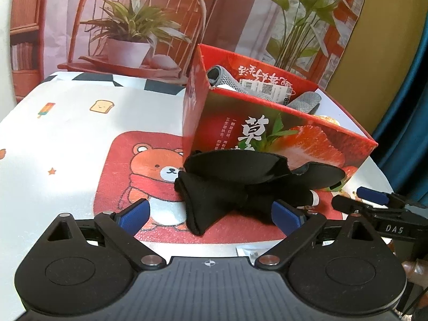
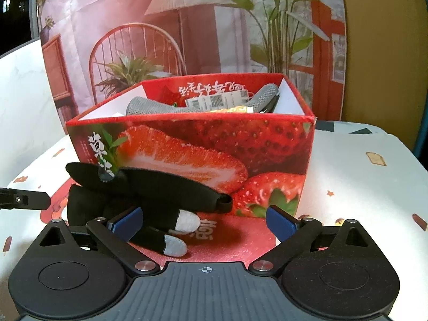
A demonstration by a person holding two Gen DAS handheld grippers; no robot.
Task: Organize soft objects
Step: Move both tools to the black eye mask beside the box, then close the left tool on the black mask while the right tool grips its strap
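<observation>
Both hand-held grippers hang with jaws spread wide and pinch nothing: the left hand-held gripper [image 1: 210, 215] straddles the near end of the crumpled black glove [image 1: 240, 184], its right pad seemingly touching the fabric, while the right hand-held gripper [image 2: 204, 220] has the glove's grey fingertips [image 2: 175, 244] just inside its left pad. Beyond the glove, which lies on the worktop [image 1: 53, 147] against the box's front wall, the strawberry box [image 2: 214, 144] already holds grey gloves [image 2: 149, 108] with a paper tag. Judging by this, the sorting is partly done, and the black glove is left to grasp and lift in.
</observation>
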